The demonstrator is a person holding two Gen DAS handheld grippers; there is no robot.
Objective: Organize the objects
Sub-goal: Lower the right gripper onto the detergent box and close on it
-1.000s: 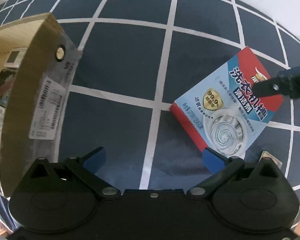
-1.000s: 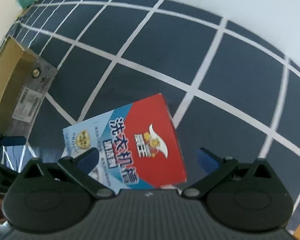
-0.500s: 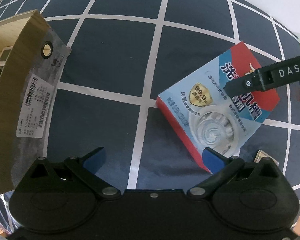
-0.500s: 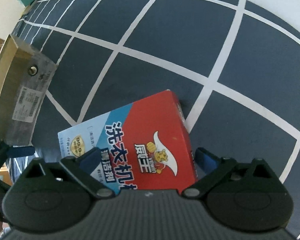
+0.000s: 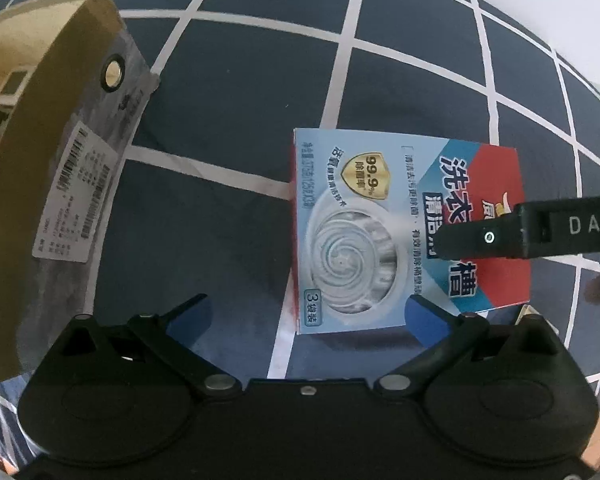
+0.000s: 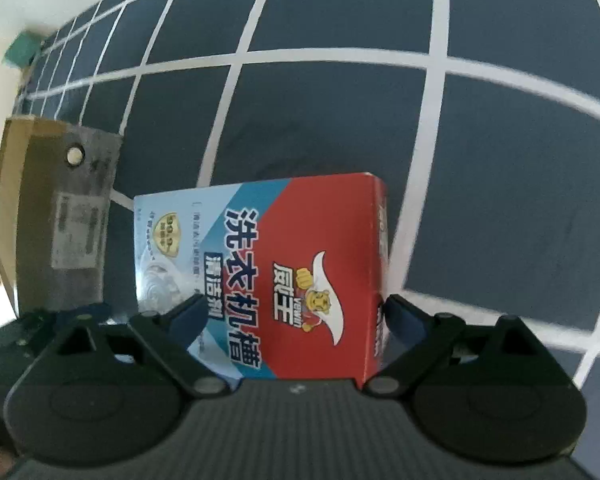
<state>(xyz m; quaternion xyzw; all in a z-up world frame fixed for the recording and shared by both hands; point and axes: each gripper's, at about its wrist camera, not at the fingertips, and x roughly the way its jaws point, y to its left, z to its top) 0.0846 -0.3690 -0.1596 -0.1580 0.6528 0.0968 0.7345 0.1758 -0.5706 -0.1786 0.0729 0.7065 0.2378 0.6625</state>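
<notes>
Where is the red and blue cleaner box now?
The cleaner box lies flat on the grid-patterned cloth, right of the cardboard box, between the closing right hand-held gripper fingers.

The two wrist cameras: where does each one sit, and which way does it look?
Left wrist: sits on the left gripper, looks down on the dark blue checked cloth; its open blue-tipped fingers show, plus the right gripper's black finger.
Right wrist: sits on the right gripper, looks steeply down; its jaws are closing around the red and blue cleaner box.
Shared: the cleaner box, the cloth, and the brown cardboard carton at the left.
</notes>
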